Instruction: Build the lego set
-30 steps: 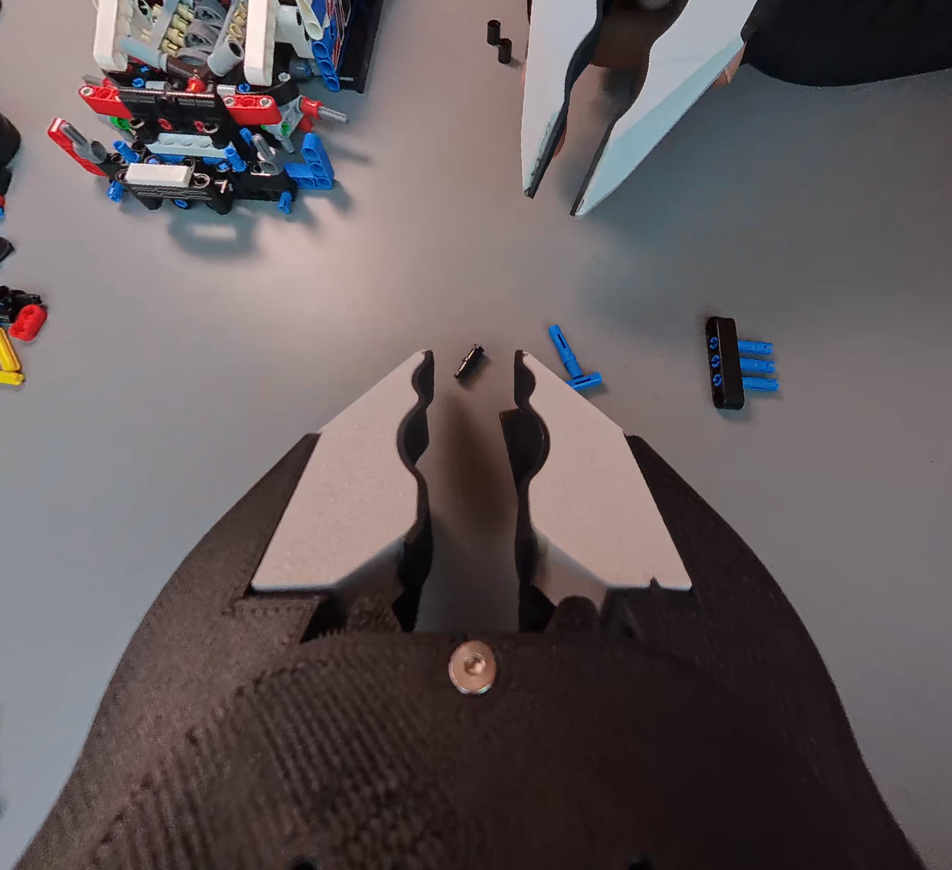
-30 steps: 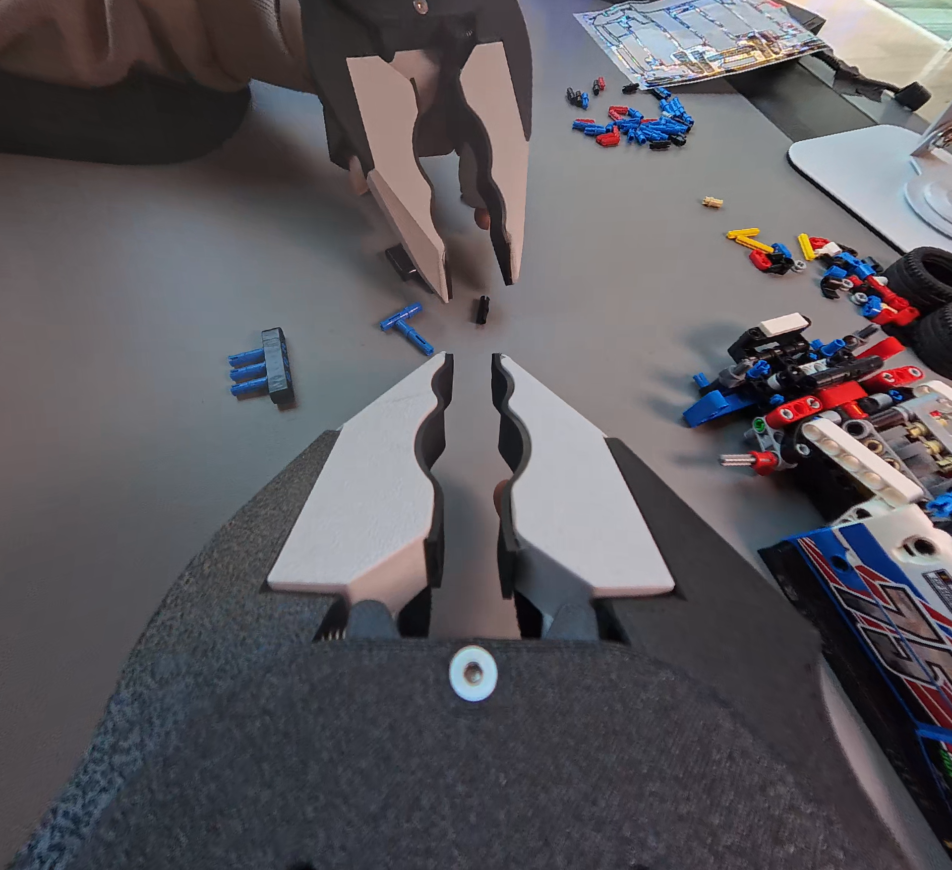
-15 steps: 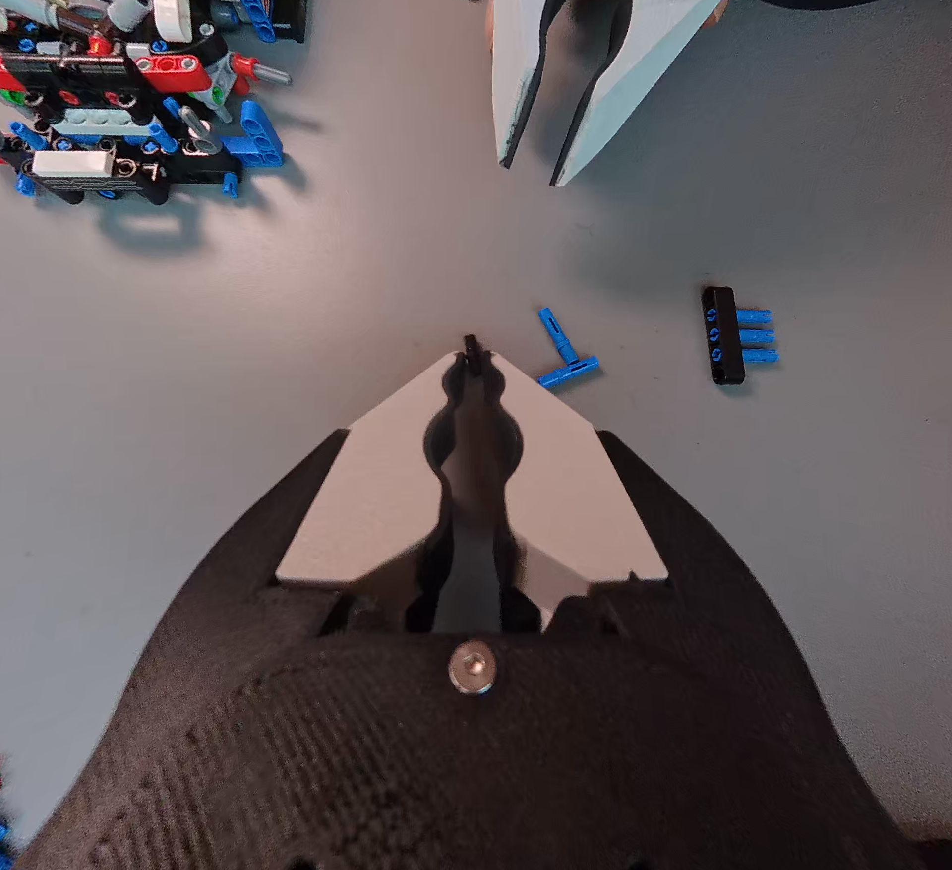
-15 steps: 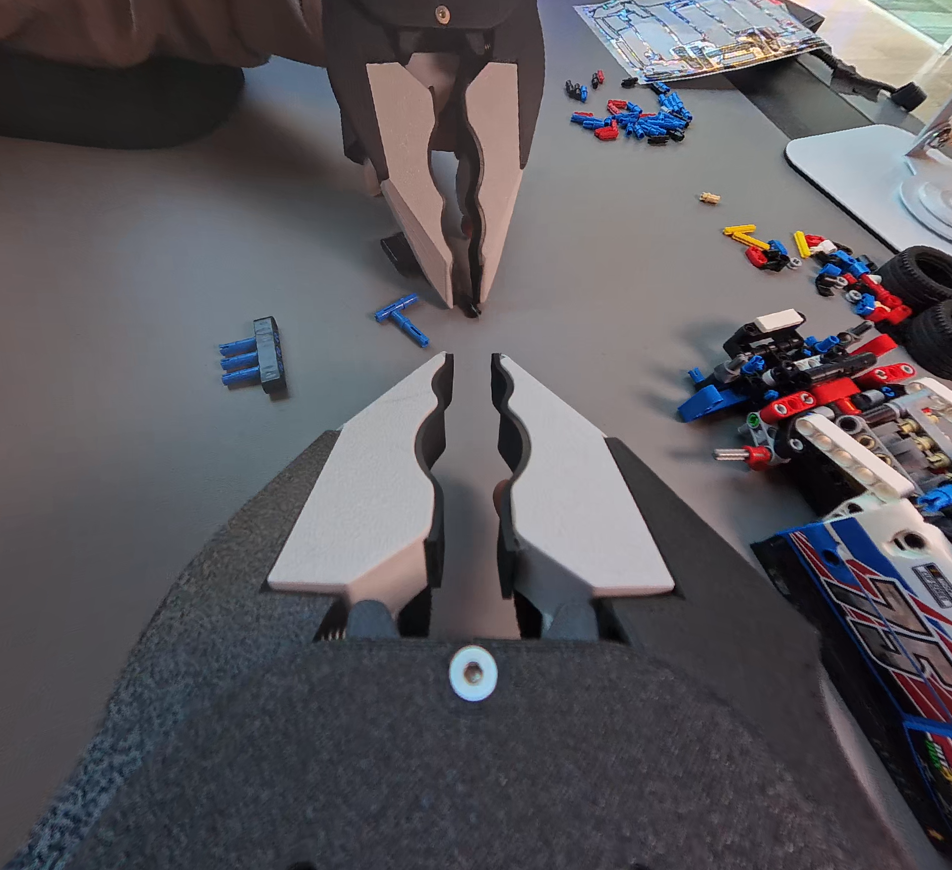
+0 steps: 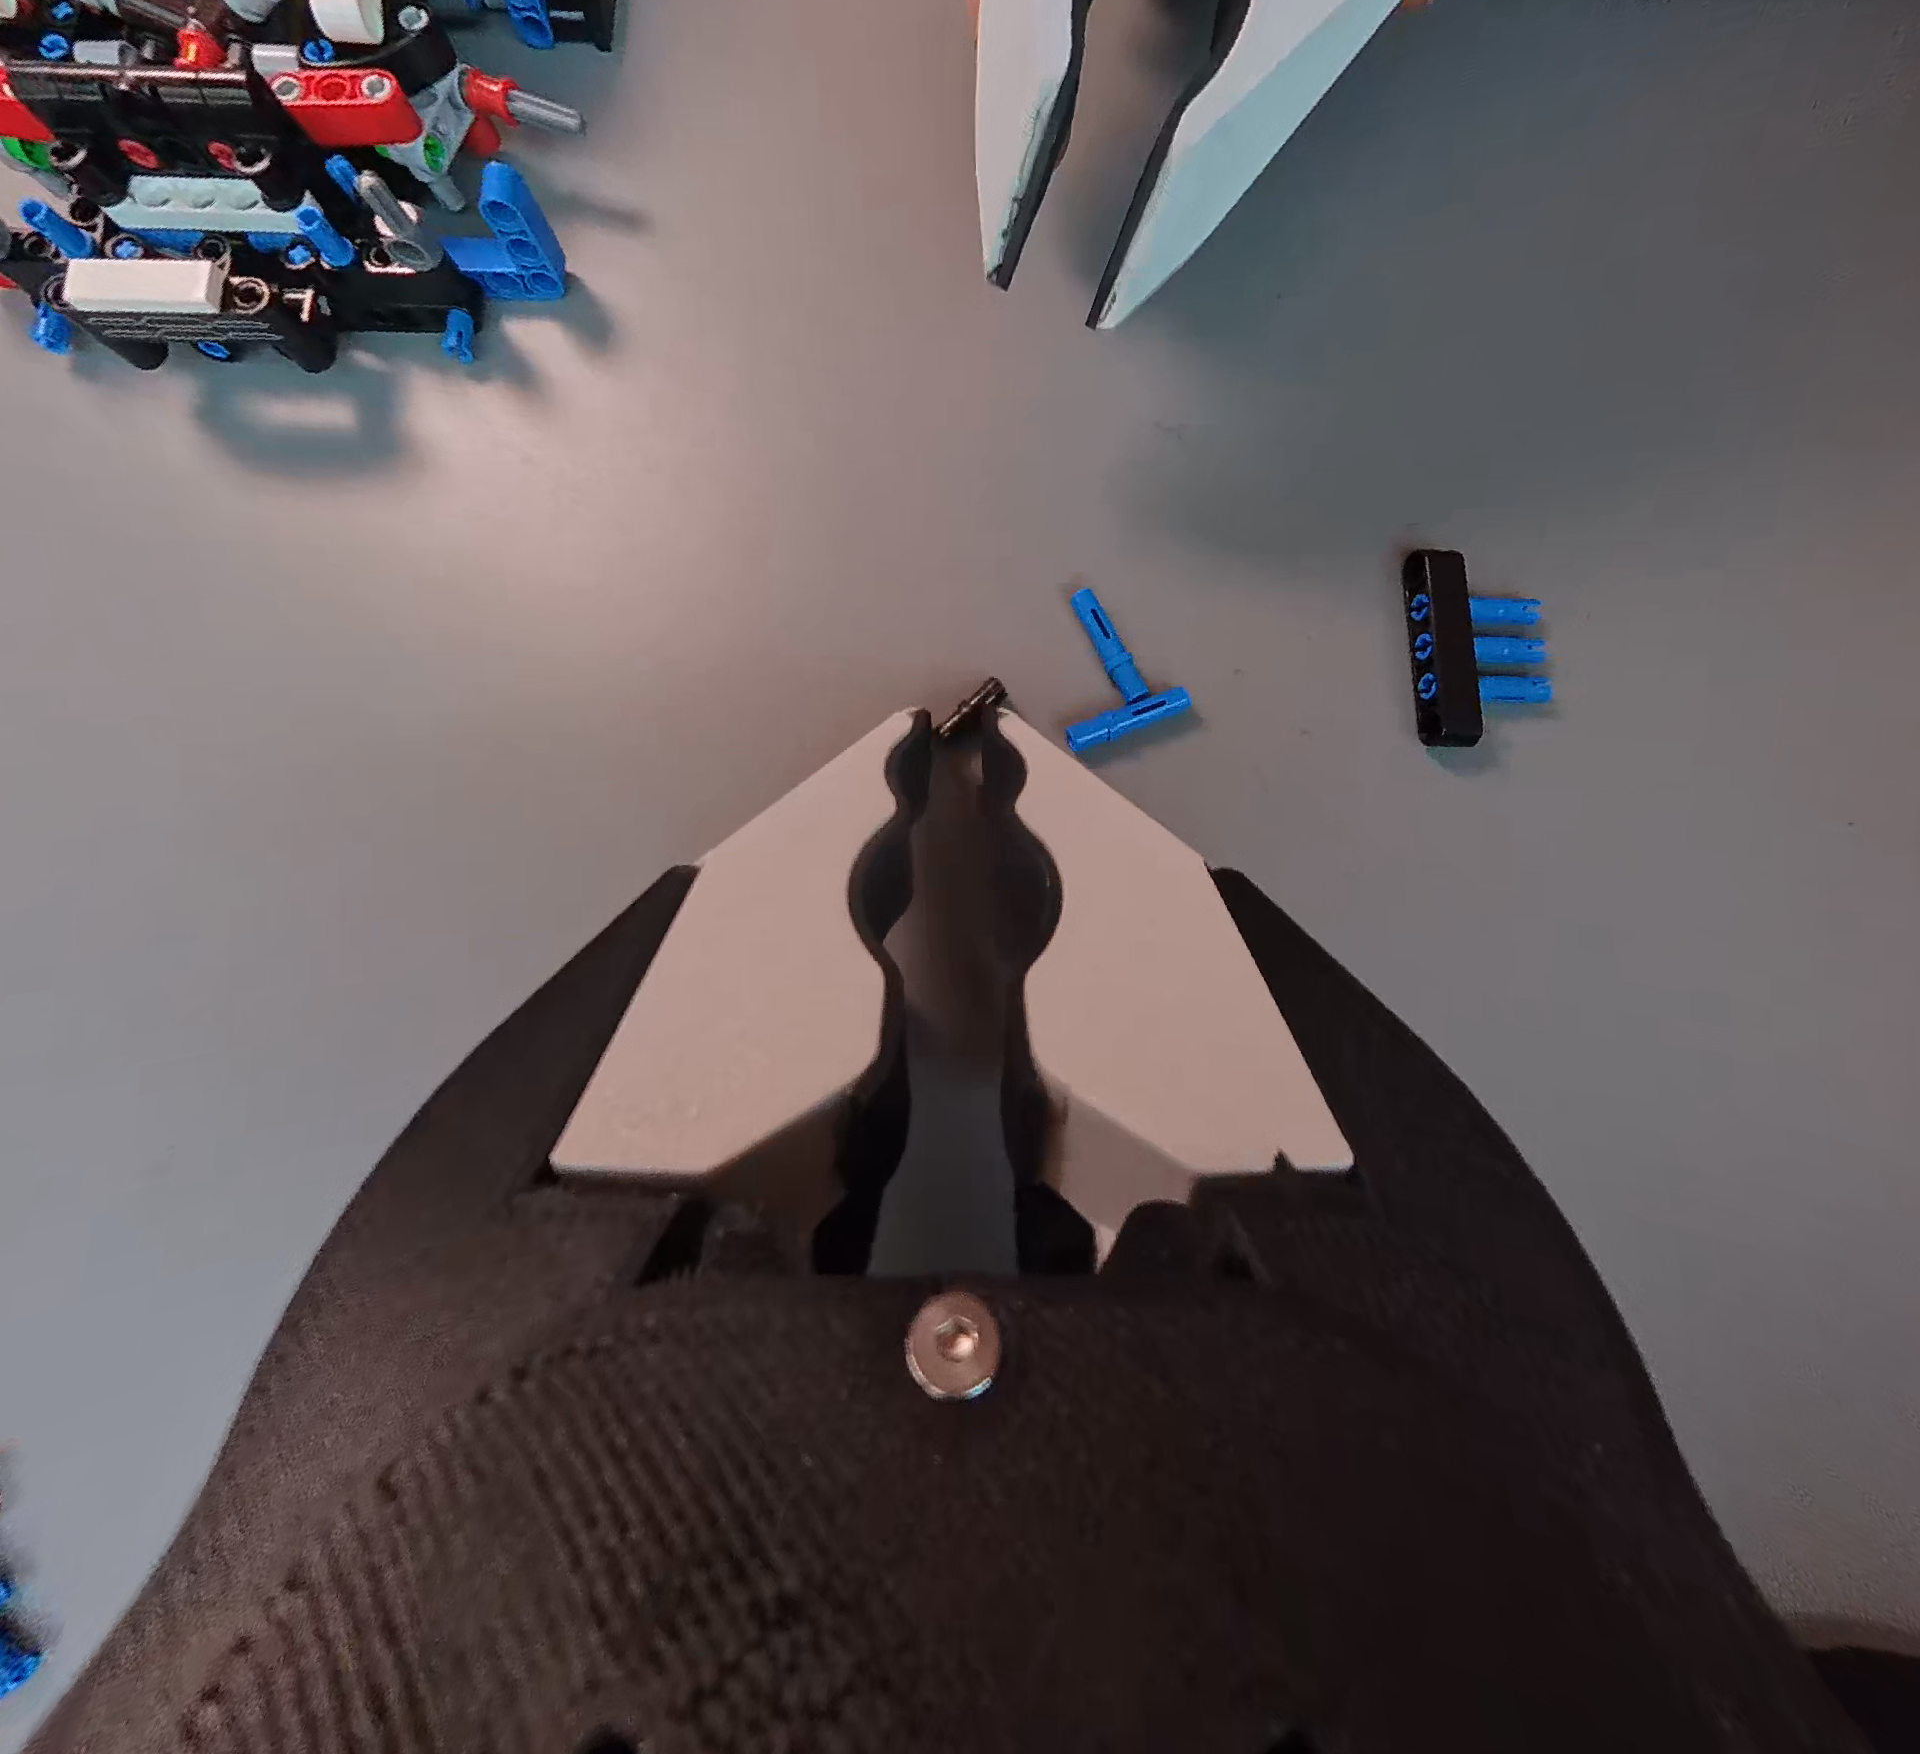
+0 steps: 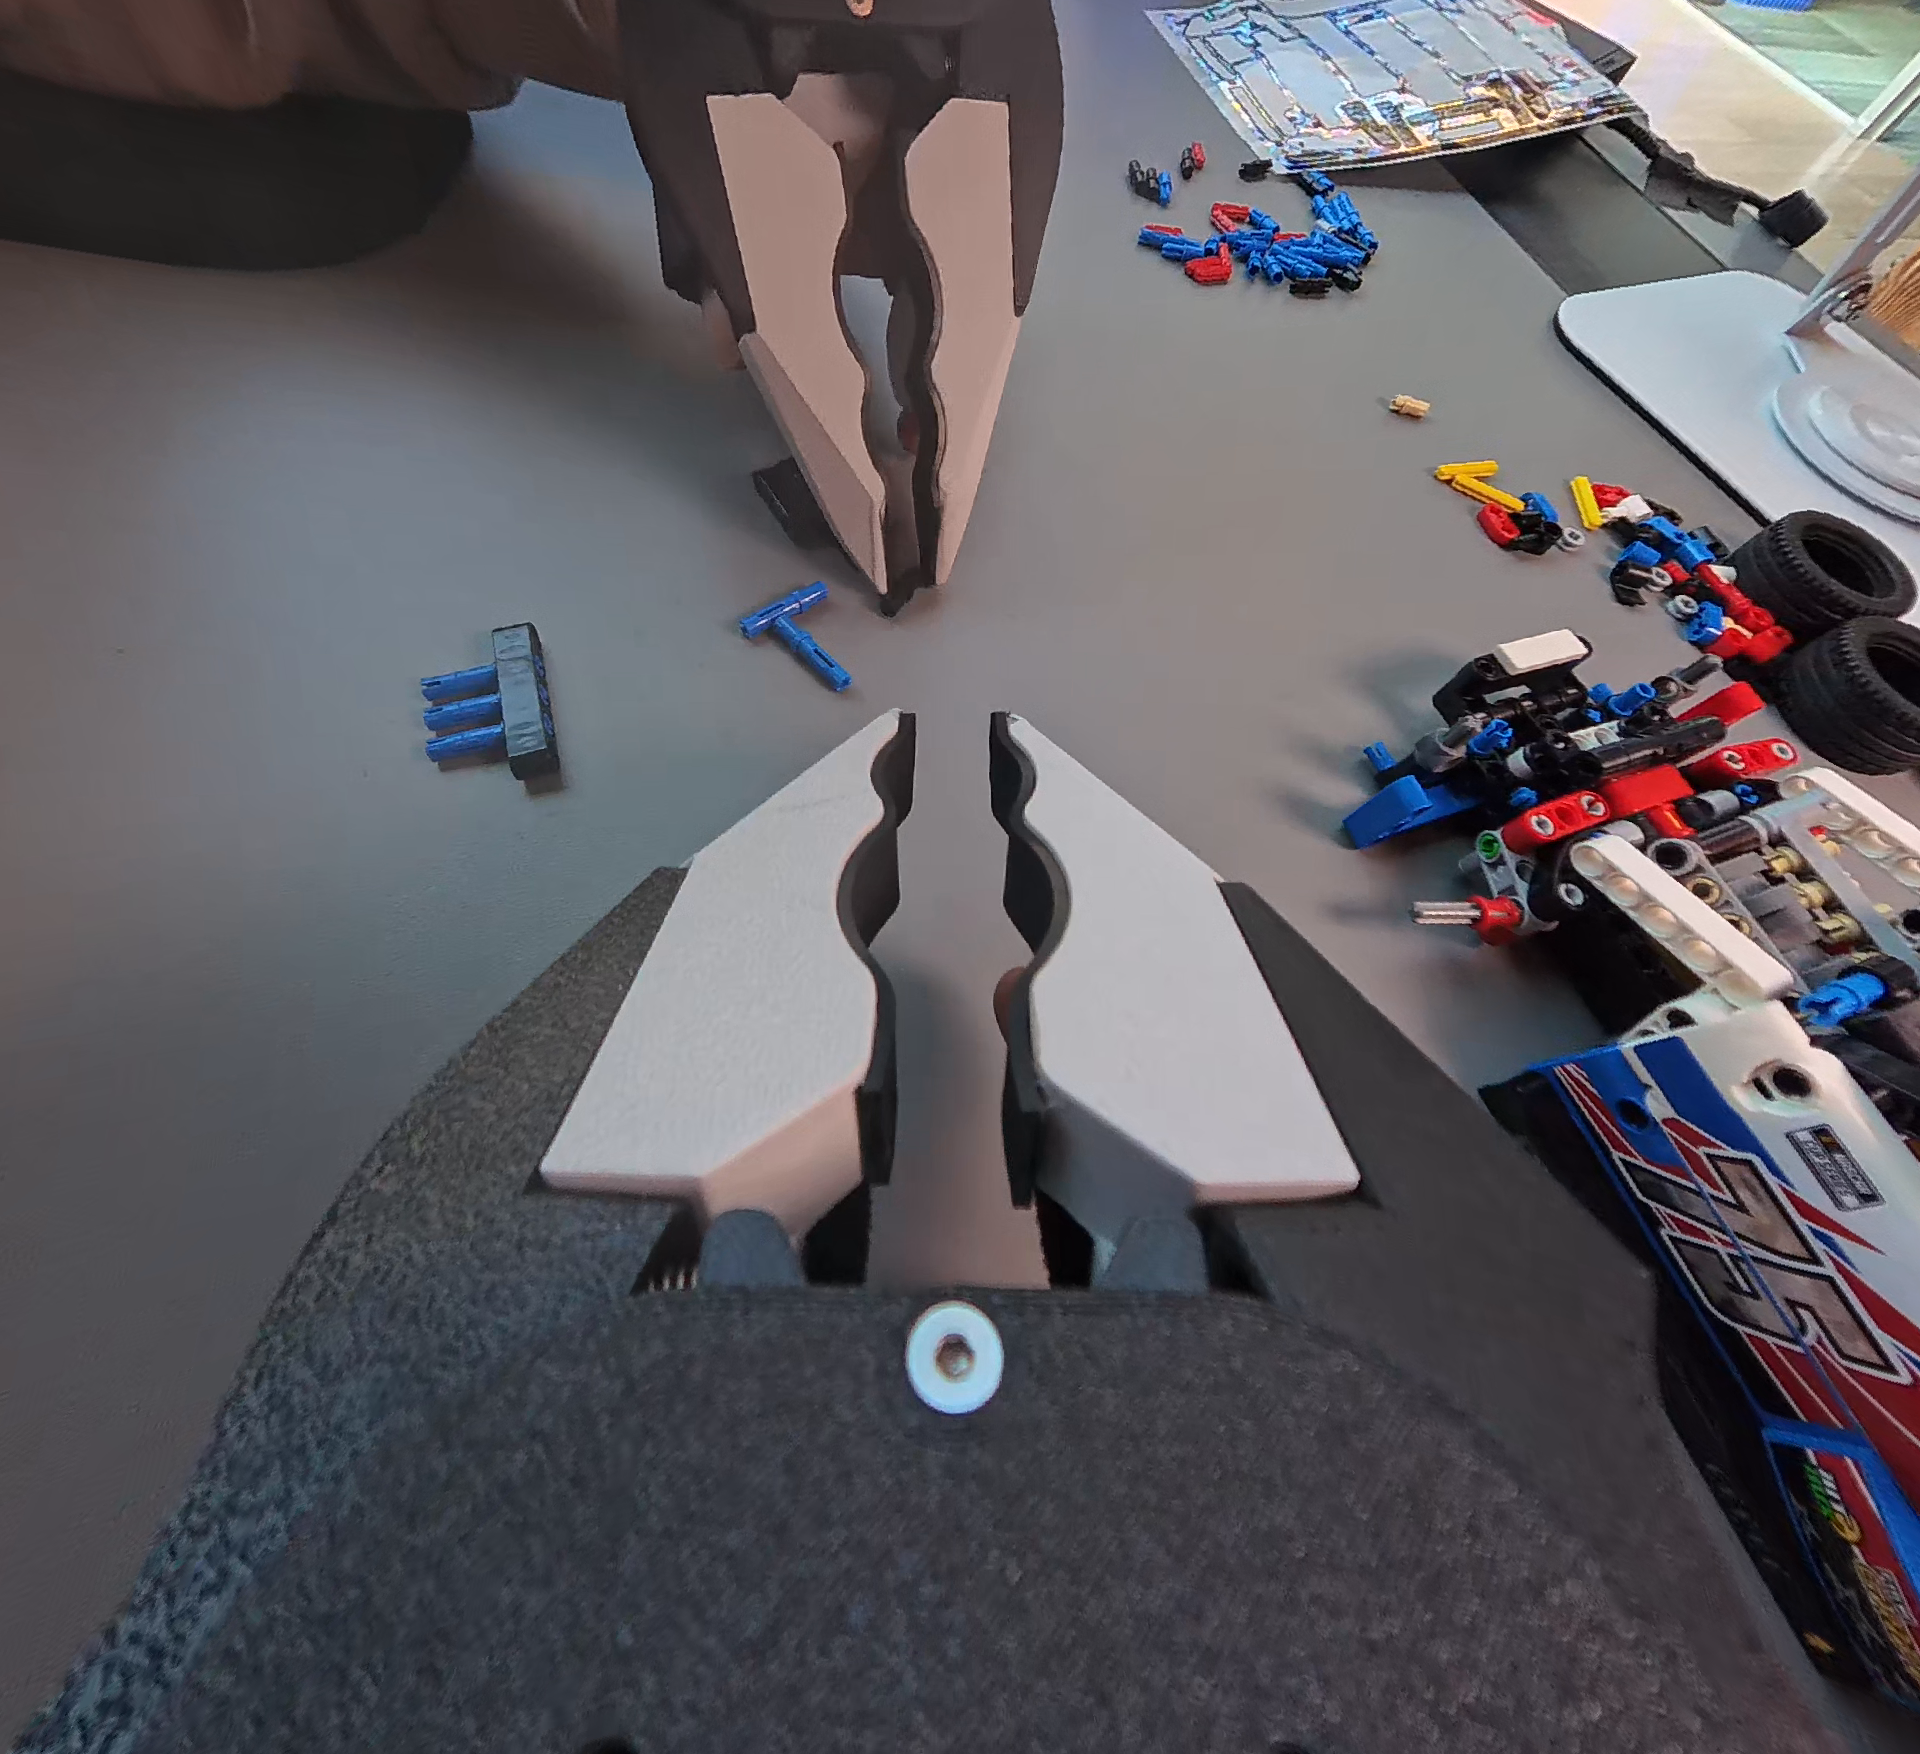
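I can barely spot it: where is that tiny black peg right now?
The tiny black peg is pinched at the tips of the left gripper, low over the grey table, just left of the blue T-shaped piece.

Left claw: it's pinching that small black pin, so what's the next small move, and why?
Probably lift straight up a little. The left claw is shut on the black pin right at its tips, low over the grey table, with two blue pins lying close beside it; the right claw waits open.
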Demonstrator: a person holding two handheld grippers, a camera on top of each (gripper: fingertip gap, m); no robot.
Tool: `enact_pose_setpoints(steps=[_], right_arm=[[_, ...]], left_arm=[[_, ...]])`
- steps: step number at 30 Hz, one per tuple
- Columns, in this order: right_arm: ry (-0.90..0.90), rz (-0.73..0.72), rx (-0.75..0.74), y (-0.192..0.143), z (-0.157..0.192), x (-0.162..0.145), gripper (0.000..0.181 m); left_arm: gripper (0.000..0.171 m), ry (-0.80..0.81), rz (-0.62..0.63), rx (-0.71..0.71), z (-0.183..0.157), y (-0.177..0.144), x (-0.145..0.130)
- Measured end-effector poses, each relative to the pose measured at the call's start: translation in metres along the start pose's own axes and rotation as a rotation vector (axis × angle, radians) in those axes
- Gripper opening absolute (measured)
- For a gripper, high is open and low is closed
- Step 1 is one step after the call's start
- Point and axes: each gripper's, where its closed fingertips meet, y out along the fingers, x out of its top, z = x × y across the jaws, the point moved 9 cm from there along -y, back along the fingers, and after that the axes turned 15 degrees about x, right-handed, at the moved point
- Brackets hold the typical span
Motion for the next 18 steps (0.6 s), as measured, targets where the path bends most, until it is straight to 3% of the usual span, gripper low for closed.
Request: enact_pose_setpoints(steps=[3, 5, 12, 18], right_arm=[[-0.010, 0.008, 0.000, 0.001, 0.001, 0.000, 0.012], [-0.016, 0.006, 0.003, 0.001, 0.001, 0.000, 0.012], [-0.091, -0.141, 0.003, -0.005, 0.010, 0.017, 0.013], [-0.068, -0.325, 0.081, -0.012, 0.018, 0.031, 0.013]], left_arm=[[0.003, 0.035, 0.001, 0.029, 0.000, 0.000, 0.002], [0.003, 0.005, -0.065, 0.040, 0.000, -0.002, 0.005], [0.002, -0.372, -0.418, -0.128, -0.009, -0.027, 0.028], [0.002, -0.585, -0.548, -0.270, -0.021, -0.038, 0.039]])
